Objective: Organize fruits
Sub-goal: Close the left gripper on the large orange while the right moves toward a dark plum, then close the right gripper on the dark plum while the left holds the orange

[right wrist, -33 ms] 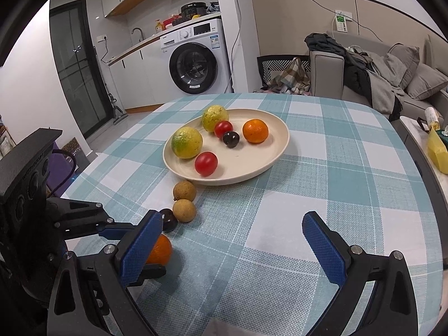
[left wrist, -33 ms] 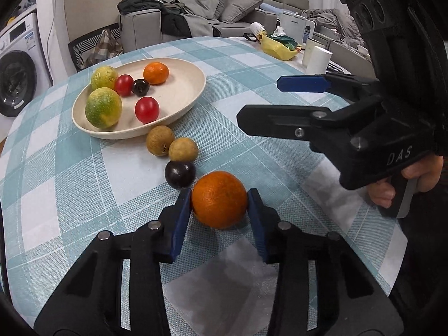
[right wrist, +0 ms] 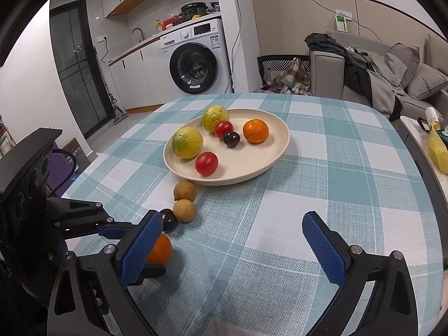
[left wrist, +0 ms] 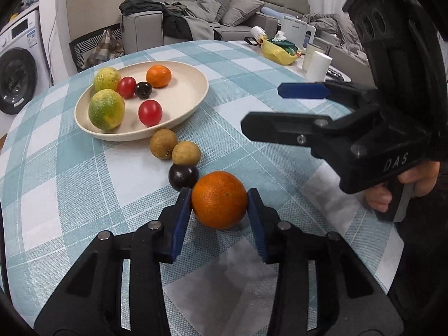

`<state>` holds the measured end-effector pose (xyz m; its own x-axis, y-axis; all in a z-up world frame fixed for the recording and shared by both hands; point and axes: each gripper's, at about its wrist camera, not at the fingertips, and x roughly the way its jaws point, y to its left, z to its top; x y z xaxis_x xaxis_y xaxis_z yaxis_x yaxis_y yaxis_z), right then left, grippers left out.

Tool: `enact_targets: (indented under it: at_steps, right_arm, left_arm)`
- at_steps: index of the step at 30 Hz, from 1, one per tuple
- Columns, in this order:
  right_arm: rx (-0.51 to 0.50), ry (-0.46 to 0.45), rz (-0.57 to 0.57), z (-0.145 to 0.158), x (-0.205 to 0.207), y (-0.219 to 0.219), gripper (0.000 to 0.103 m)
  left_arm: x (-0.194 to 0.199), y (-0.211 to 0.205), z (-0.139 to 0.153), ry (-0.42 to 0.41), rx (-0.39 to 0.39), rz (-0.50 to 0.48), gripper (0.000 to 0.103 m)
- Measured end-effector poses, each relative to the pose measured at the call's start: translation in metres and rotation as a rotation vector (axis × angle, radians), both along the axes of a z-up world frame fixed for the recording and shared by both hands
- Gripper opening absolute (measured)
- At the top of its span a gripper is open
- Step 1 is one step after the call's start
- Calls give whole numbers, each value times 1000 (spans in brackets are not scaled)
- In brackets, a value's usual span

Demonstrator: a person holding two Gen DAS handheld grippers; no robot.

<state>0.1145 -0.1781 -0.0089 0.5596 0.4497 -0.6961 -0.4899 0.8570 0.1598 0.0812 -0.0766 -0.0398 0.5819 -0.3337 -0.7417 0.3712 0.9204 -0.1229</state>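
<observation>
The left gripper (left wrist: 219, 205) pinches the orange (left wrist: 219, 199) across its widest part; firm, round, likely rolls. The right gripper (right wrist: 232, 242) hangs spread.

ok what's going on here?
A person with two handheld grippers is sorting fruit onto the plate. The left gripper has just closed on the orange, which is on the table beside a plum and two longans. The right gripper hovers open and empty.
</observation>
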Motion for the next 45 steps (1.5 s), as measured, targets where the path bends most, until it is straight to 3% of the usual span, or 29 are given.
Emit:
enact_targets:
  at_steps: [9,13,18,22,34,45]
  right_arm:
    - [-7,13,4,-2,1,2,100]
    - [-13,38,20,-6,1,7,85]
    - [-30,63,56,-12,1,23,75]
    - [-10,108,65,-18,3,32,63]
    - [-49,164,133,-33,-4,70,49]
    - [-81,159,110,-36,-5,78,41]
  left_arm:
    - [1,37,26,-104,-44,138,37]
    - [4,52,30,-135,-56,208,37]
    - [7,65,30,-142,-73,254,37]
    - [11,70,27,-140,-75,276,37]
    - [13,75,23,-144,-76,302,37]
    - [15,78,20,-135,-79,312,37]
